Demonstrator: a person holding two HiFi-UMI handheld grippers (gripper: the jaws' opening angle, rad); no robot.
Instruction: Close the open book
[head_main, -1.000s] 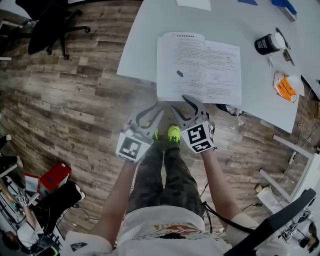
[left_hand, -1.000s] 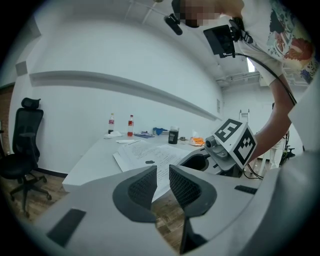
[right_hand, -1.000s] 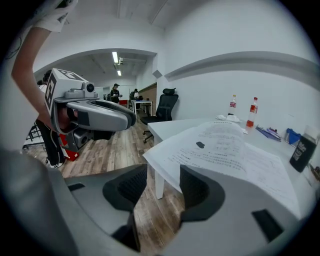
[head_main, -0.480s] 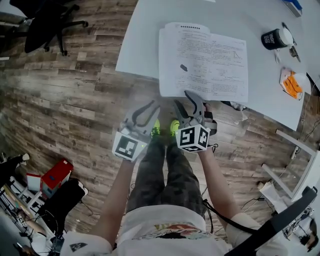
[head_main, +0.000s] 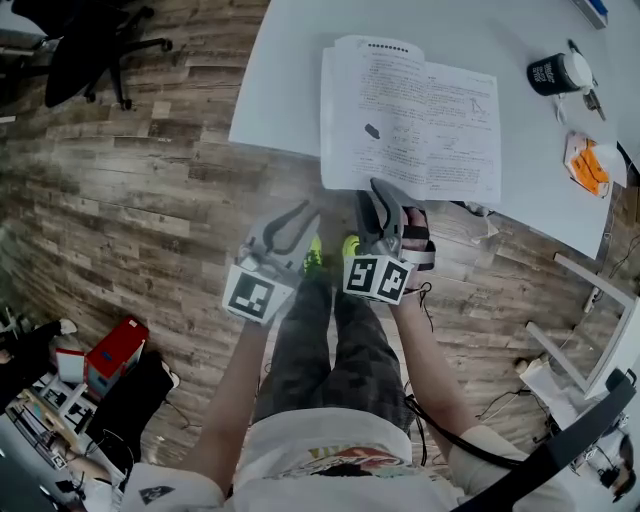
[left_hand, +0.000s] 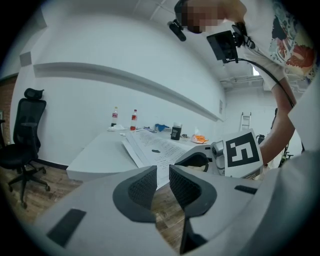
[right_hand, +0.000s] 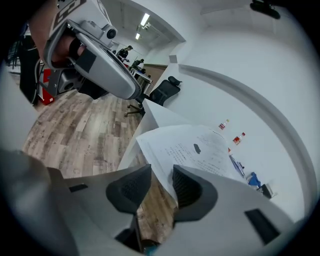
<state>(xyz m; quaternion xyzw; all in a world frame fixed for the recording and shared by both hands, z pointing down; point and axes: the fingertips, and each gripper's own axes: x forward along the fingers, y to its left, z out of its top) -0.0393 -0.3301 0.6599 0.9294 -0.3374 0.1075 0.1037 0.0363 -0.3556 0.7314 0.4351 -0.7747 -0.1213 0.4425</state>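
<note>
The open book (head_main: 410, 120) lies flat on the white table (head_main: 285, 90), its near edge at the table's front edge; a small dark mark (head_main: 372, 130) sits on the left page. My right gripper (head_main: 380, 195) is at that near edge, turned on its side. Its jaws have just been closing, and a gap still shows between them. In the right gripper view the book (right_hand: 195, 150) has its page edge running down into that gap, and no pad is seen pressing on it. My left gripper (head_main: 303, 215) hangs over the floor left of the book, open and holding nothing.
A black cup (head_main: 555, 72), keys and an orange-and-white thing (head_main: 590, 165) lie at the table's right. An office chair (head_main: 90, 50) stands at the far left on the wood floor, a red box (head_main: 110, 355) lower left. Two bottles (left_hand: 125, 119) stand at the table's far end.
The right gripper has rolled onto its side at the book's near edge and its jaws stand closer together. The left gripper has barely shifted.
</note>
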